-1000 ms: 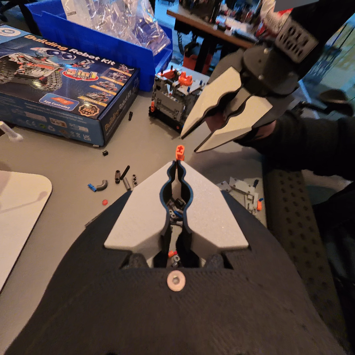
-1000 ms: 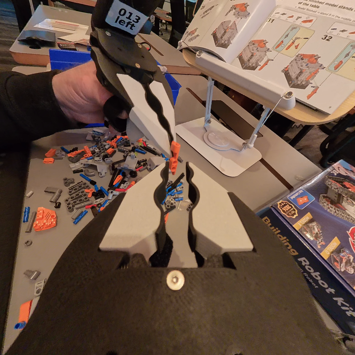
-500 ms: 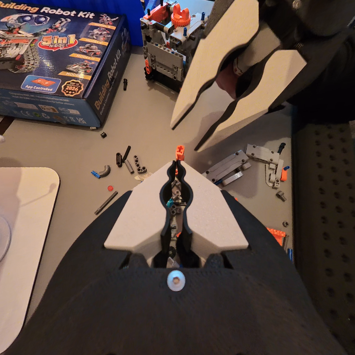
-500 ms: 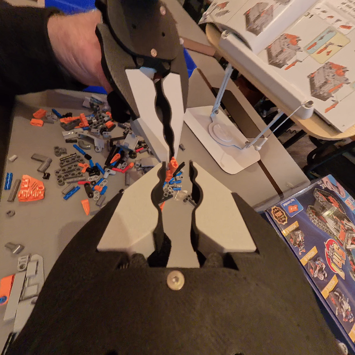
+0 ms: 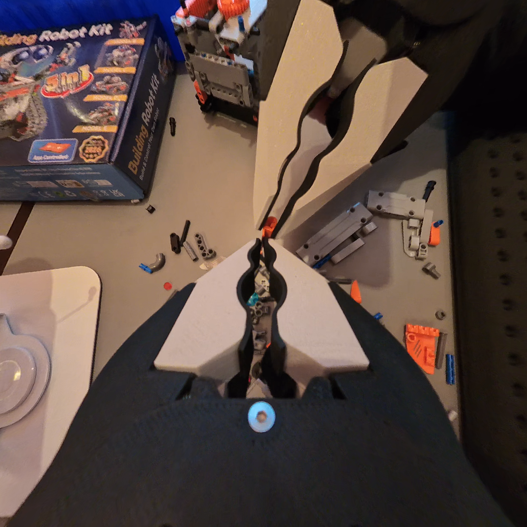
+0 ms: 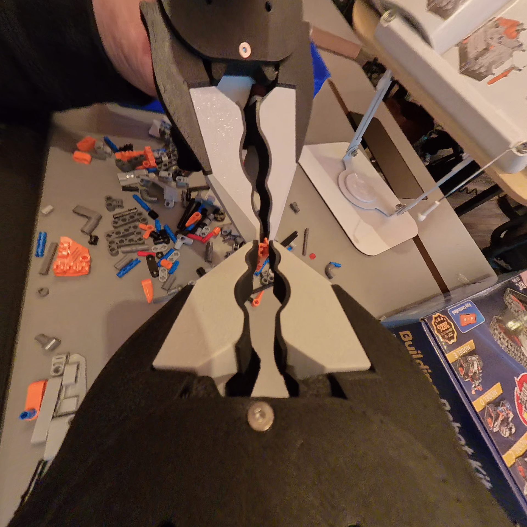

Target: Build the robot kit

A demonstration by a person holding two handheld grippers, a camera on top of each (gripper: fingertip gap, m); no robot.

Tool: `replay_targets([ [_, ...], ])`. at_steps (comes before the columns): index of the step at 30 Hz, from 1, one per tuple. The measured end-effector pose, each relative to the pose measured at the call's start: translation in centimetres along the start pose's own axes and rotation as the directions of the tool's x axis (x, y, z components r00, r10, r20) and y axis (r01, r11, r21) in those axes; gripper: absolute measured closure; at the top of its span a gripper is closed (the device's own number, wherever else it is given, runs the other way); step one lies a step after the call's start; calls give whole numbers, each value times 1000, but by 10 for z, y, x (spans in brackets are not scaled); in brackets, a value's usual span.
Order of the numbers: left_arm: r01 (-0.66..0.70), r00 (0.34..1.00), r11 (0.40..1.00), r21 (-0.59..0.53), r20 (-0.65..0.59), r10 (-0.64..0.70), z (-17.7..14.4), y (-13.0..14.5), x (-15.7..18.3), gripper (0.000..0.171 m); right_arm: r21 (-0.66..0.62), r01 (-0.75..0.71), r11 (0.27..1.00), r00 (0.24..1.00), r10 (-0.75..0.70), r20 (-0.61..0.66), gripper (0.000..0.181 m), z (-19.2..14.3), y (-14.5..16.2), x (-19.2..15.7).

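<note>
Left claw (image 5: 261,242) pinched on small orange peg (image 5: 268,226); right claw (image 6: 263,245) tip-to-tip, clamped on same peg, above grey worktop (image 5: 216,182), loose parts (image 6: 148,236) left.

kit box (image 5: 71,114): cut by left edge, blurred
brick model (image 5: 222,57): top cropped, right side behind right gripper (image 5: 269,226)
orange piece (image 5: 268,228): mostly hidden between both tips
book stand (image 6: 427,71): cropped top-right

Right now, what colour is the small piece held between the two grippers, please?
Orange; the small piece shows best in the right wrist view.
</note>
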State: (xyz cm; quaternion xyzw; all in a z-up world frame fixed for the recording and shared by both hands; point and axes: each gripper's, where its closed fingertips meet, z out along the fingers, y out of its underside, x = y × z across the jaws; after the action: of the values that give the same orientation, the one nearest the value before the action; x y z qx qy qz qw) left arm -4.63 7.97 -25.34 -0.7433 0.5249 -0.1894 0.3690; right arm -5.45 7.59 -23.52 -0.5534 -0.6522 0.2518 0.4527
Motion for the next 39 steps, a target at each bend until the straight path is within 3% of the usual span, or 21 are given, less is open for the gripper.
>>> replay_targets([
  [5,35,999,992,118,22,-38,-11,-16,-8,167,152,-161,975,987,160,24,177,-16,-18,15],
  [10,139,989,967,214,-78,-125,-15,-25,-9,157,297,-314,902,950,298,98,176,-34,-32,27],
  [17,199,974,940,277,-159,-160,-18,-34,-4,154,388,-434,813,901,386,200,177,-46,-42,33],
  [26,281,943,888,365,-276,-185,-24,-52,5,165,390,-446,806,894,381,236,177,-45,-44,29],
  [39,213,968,929,303,-194,-159,-31,-40,0,167,259,-326,909,945,302,127,176,-38,-30,23],
])
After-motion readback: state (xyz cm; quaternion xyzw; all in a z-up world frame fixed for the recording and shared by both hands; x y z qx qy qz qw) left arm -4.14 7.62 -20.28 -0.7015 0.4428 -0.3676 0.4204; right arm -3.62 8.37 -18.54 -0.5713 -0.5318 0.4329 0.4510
